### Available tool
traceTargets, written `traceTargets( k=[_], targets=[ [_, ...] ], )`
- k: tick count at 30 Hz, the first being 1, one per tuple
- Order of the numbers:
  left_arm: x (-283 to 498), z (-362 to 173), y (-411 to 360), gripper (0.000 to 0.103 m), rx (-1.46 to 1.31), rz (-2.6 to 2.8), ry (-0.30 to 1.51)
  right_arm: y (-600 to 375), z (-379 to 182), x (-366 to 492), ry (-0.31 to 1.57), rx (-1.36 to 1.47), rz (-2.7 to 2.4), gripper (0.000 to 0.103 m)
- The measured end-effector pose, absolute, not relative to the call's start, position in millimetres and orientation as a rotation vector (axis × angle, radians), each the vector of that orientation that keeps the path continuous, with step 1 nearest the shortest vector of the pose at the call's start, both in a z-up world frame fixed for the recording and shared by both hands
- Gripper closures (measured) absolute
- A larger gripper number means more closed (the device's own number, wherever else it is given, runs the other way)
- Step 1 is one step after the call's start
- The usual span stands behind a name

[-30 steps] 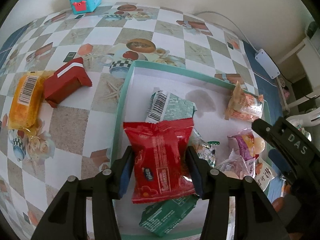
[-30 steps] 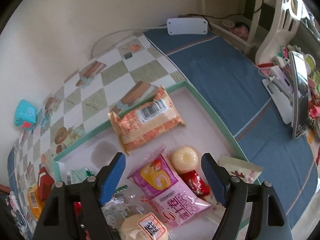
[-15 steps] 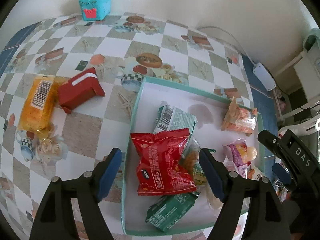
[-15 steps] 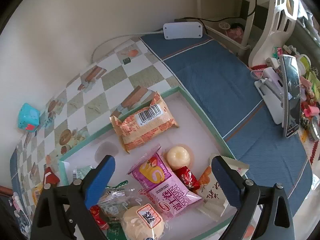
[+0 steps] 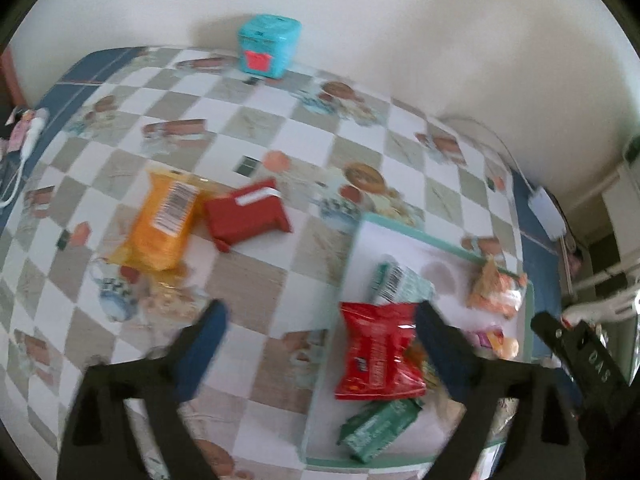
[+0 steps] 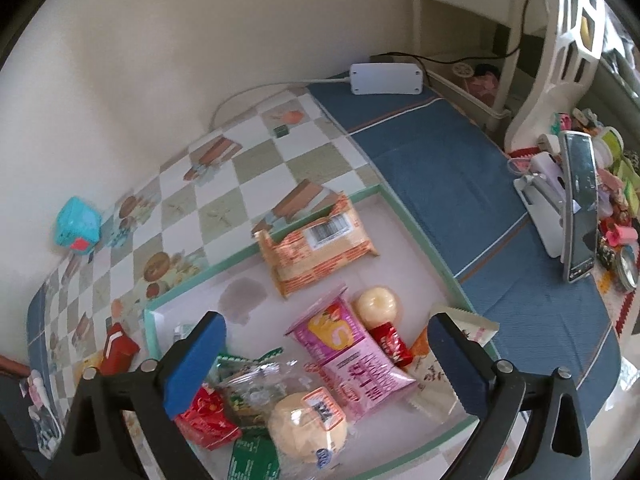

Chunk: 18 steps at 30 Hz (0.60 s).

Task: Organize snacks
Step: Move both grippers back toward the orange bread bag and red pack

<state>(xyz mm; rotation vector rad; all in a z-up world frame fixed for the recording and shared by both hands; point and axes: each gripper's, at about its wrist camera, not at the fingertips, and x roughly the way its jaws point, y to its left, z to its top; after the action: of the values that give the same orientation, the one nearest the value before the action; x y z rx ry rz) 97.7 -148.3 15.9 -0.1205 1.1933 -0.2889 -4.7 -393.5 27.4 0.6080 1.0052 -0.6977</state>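
A green-rimmed white tray (image 5: 404, 232) (image 6: 420, 224) holds several snack packs. A red snack bag (image 5: 378, 350) lies in it over green packs, free of my open left gripper (image 5: 320, 356), which hovers above the tray's left rim. An orange pack (image 5: 164, 220) and a red box (image 5: 246, 216) lie on the checked cloth left of the tray. My right gripper (image 6: 326, 364) is open and empty above the tray, over a pink pack (image 6: 352, 352), a round bun (image 6: 306, 428) and an orange biscuit pack (image 6: 316, 248).
A teal box (image 5: 270, 46) stands by the wall at the back. A white power adapter (image 6: 386, 78) and its cable lie on the blue cloth. A phone on a stand (image 6: 578, 208) and clutter sit at the right. The right gripper's body (image 5: 592, 364) shows at the left view's right edge.
My left gripper opened, let go of the red snack bag in the tray, then rose and swung left. My right gripper rose a little and stayed open.
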Motion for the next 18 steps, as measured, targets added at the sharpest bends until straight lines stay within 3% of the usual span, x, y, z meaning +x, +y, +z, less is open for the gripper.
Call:
traceTargets(
  k=[18],
  targets=[
    [108, 31, -61, 0.003, -0.237, -0.026, 1.087, -328, 33, 17, 0.944, 0.627, -0.386, 0.0]
  ],
)
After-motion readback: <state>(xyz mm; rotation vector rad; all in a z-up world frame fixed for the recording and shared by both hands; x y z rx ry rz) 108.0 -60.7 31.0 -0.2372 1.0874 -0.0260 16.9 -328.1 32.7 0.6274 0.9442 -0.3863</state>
